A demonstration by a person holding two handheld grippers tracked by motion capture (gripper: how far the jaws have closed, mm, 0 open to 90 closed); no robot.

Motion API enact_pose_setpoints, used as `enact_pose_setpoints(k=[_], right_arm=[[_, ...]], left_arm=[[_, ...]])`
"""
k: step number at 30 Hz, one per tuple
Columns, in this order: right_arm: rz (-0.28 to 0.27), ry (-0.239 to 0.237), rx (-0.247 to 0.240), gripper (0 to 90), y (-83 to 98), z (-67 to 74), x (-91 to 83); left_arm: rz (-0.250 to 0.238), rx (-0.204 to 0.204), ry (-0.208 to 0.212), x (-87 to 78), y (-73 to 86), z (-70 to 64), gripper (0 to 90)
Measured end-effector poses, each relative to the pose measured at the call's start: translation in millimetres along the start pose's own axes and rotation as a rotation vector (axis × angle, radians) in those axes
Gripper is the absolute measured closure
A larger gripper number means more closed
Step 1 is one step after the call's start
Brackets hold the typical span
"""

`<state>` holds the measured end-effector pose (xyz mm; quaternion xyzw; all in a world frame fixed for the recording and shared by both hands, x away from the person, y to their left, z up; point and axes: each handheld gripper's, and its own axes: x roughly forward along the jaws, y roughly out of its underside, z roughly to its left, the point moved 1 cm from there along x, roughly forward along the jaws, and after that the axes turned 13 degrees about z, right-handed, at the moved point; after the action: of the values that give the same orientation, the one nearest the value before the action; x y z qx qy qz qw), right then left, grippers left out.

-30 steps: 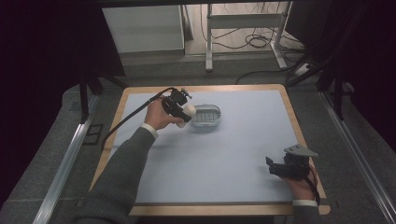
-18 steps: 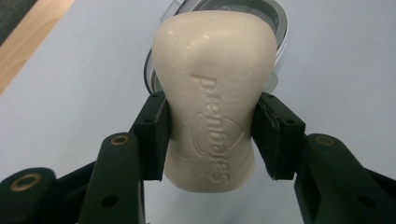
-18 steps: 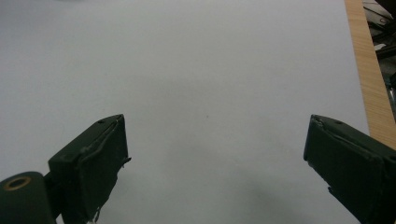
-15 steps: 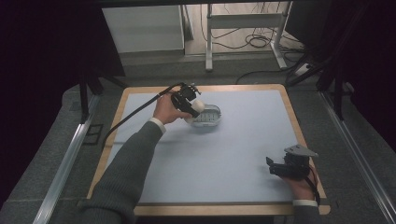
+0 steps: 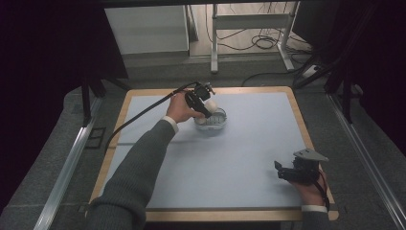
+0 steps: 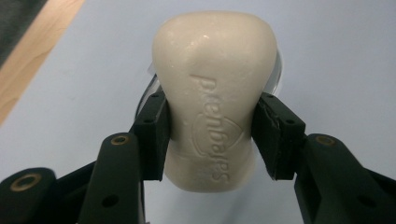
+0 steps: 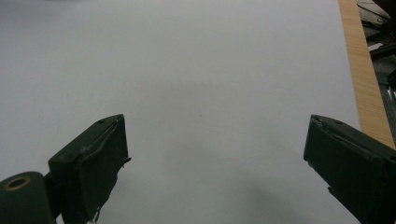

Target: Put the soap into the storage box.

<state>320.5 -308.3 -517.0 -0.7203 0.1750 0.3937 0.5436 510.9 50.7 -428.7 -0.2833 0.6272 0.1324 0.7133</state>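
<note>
A: We start nearest us. Our right gripper (image 5: 282, 173) rests at the near right corner of the desk (image 5: 249, 158), well apart from the work. In the right gripper view its fingers (image 7: 93, 163) are spread wide over bare blue surface, with nothing between them.

B: Confirmed. Next, the left side.

A: Our left gripper (image 5: 207, 109) is extended toward the far middle of the desk. In the left gripper view its fingers (image 6: 154, 135) pinch a cream soap bar (image 6: 215, 93) across its narrow waist, one pad on each side. The embossed face of the bar is toward the camera.

B: Location of the bar relative to the dish?

A: In the high view the bar is held above the small clear soap dish (image 5: 213, 125), which stands on the blue surface. The dish rim shows just behind the bar in the left gripper view. We cannot tell whether the bar touches the dish yet.

B: Hazards from this position?

A: We judge three.
1. Slip: the bar surface looks slick and the grip sits on a curved waist. A tilt of the hand could let the bar slide out and land beside the dish.
2. Dish displacement: the dish appears light and unrestrained. A contact against its rim during lowering could push or tip it.
3. Early release: spreading the fingers before the bar is seated could let it bounce out.

B: Mitigation?

A: Lower vertically, centred over the dish, then release.
</note>
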Motion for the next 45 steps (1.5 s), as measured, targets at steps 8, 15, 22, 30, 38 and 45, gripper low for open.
enact_pose_setpoints(k=[8, 15, 22, 30, 38, 45], right_arm=[[0.002, 0.004, 0.003, 6.0, 1.0, -1.4, 0.4], [0.006, 0.008, 0.003, 6.0, 1.4, -1.8, 1.0], [0.006, 0.008, 0.008, 6.0, 2.4, -3.5, 0.1], [0.008, 0.007, 0.005, 6.0, 2.4, -2.9, 0.5], [0.008, 0.01, 0.007, 6.0, 2.6, -2.5, -0.4], [0.008, 0.006, 0.0, 6.0, 1.8, -0.7, -0.5]], left_arm=[[0.034, 0.044, -0.029, 19.9, -5.2, -3.0, 50.1], [0.049, 0.052, -0.025, 34.3, -6.8, -7.4, 49.9], [-0.002, 0.03, -0.02, 32.1, -5.7, -10.1, 44.9], [-0.094, 0.007, -0.051, 15.1, 4.6, -7.1, 37.6], [-0.151, -0.018, -0.046, -2.6, 22.9, -9.2, 35.1], [-0.182, -0.06, -0.013, -9.9, 48.2, -12.1, 31.6]])
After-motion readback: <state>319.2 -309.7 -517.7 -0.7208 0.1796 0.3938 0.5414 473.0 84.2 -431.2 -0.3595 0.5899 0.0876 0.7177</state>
